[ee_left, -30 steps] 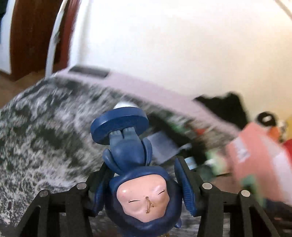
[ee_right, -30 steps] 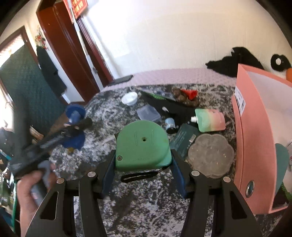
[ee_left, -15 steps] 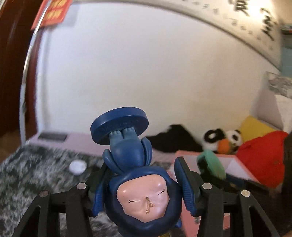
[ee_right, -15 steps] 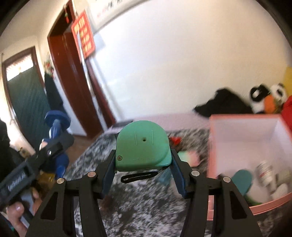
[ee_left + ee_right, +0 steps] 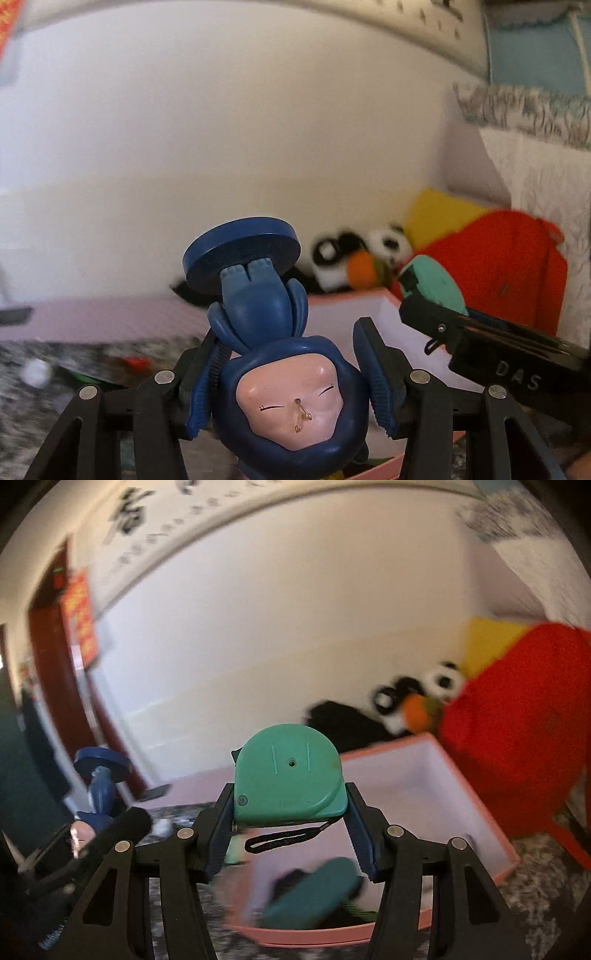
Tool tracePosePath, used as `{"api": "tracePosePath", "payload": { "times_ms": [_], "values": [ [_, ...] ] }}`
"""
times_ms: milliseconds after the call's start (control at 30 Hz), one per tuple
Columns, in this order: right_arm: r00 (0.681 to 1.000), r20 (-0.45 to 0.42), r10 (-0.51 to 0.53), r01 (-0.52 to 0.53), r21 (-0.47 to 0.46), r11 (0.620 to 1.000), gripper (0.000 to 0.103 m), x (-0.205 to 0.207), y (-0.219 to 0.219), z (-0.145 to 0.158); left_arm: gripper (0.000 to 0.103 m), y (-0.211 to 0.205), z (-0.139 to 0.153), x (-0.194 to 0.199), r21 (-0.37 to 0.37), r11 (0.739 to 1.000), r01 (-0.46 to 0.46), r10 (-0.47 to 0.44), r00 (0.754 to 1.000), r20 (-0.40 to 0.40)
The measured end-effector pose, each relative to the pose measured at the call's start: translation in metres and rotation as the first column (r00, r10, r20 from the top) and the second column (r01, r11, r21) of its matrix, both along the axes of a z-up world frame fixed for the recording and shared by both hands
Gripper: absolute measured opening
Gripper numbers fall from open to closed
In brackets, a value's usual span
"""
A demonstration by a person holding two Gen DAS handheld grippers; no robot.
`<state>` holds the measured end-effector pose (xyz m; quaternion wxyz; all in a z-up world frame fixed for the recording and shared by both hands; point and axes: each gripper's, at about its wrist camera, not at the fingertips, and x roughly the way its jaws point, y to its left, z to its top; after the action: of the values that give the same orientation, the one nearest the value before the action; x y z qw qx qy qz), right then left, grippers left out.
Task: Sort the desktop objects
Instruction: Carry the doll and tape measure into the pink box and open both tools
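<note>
Claw pads of the left claw point(image 5: 291, 373) pinch a blue figurine point(image 5: 280, 354) head-first, its round base pointing away. Right claw point(image 5: 290, 827) clamps a green tape measure point(image 5: 290, 779) between its pads, held above the pink box point(image 5: 476, 794).

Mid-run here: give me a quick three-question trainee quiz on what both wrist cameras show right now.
1. True or false: the left hand-held gripper holds the blue figurine with its round base pointing away from the camera.
2. What does the right hand-held gripper hold: A) a green tape measure, B) a red cup, C) a phone?
3. Fill in: the tape measure is held above the open pink ____.

Key: 1 true; 2 A; 3 box.
</note>
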<state>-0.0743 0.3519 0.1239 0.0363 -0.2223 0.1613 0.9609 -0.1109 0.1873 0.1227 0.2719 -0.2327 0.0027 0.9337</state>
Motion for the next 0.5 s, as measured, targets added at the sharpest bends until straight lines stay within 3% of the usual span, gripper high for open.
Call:
{"api": "tracePosePath", "payload": {
  "times_ms": [33,67,100,133,200,367,500],
  "values": [
    [0.998,0.057,-0.019,0.019,-0.005,1.0,0.06,-0.01,0.014,-0.011,0.067,0.007,-0.005,-0.009,-0.011,1.0,-0.005,0.005,0.999,0.032],
    [0.994,0.105,-0.037,0.039,-0.014,0.999,0.067,-0.017,0.025,-0.02,0.077,0.01,-0.009,-0.015,-0.019,1.0,-0.016,0.017,0.999,0.048],
    [0.988,0.141,-0.055,0.06,-0.029,0.998,0.081,-0.022,0.035,-0.028,0.08,0.013,-0.012,-0.021,-0.028,0.999,-0.028,0.03,0.997,0.065],
    [0.982,0.177,-0.072,0.081,-0.043,0.996,0.086,-0.028,0.044,-0.036,0.084,0.013,-0.013,-0.024,-0.036,0.998,-0.044,0.047,0.997,0.064],
    [0.969,0.227,-0.092,0.109,-0.062,0.992,0.087,-0.035,0.056,-0.047,0.088,-0.001,-0.012,-0.022,-0.043,0.996,-0.082,0.084,0.995,0.049],
    [0.985,0.17,-0.029,0.037,-0.042,0.998,0.091,-0.035,0.023,-0.032,0.095,-0.063,-0.013,-0.018,-0.058,0.977,-0.203,0.206,0.977,0.054],
    [0.992,0.124,0.023,-0.021,-0.022,1.0,0.094,-0.034,-0.004,-0.02,0.098,-0.135,-0.036,-0.012,-0.118,0.936,-0.333,0.342,0.937,0.07]
  ]
}}
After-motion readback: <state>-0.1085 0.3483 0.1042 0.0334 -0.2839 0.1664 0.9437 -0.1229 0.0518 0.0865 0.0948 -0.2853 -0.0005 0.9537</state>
